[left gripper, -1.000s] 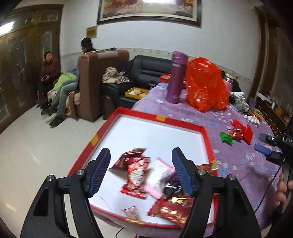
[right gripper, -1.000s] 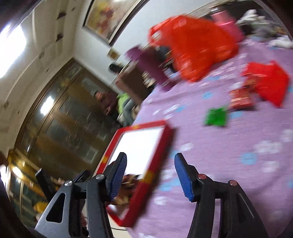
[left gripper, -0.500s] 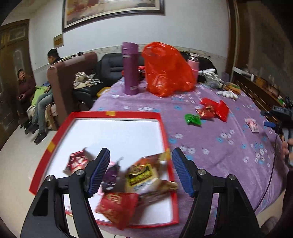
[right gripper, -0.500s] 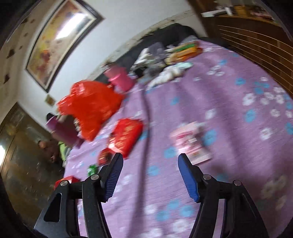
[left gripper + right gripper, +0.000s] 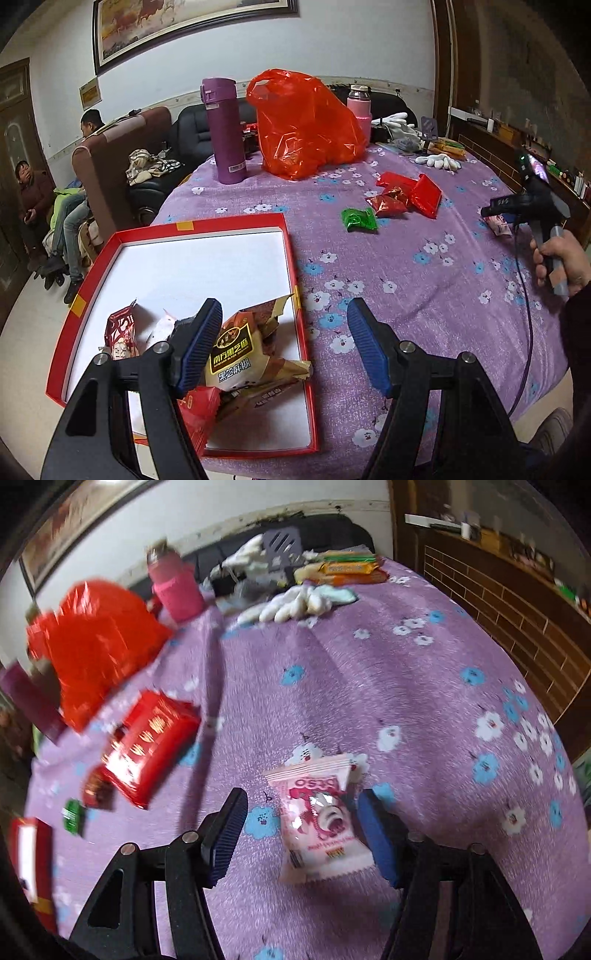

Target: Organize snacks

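A red-rimmed white tray [image 5: 207, 236] lies at the table's near left with several snack packets [image 5: 236, 354] piled at its near end. My left gripper [image 5: 284, 343] is open and empty above the tray's right rim. My right gripper [image 5: 301, 832] is open around a pink snack packet [image 5: 321, 823] that lies flat on the purple cloth. That packet also shows in the left wrist view [image 5: 498, 225], by the right gripper [image 5: 491, 211]. Red packets [image 5: 406, 194] and a green one [image 5: 359, 219] lie mid-table; a red packet [image 5: 151, 746] also shows in the right wrist view.
A purple flask [image 5: 223, 131], an orange plastic bag [image 5: 306, 125] and a pink bottle [image 5: 360, 105] stand at the table's far side. White gloves [image 5: 295, 603] and orange biscuit packs [image 5: 343, 568] lie at the far right. People sit on sofas to the left [image 5: 74, 206].
My right gripper has swung right and dropped down over the pink packet, which now lies between its fingers. My left gripper has shifted right, from over the tray's snacks to its right rim.
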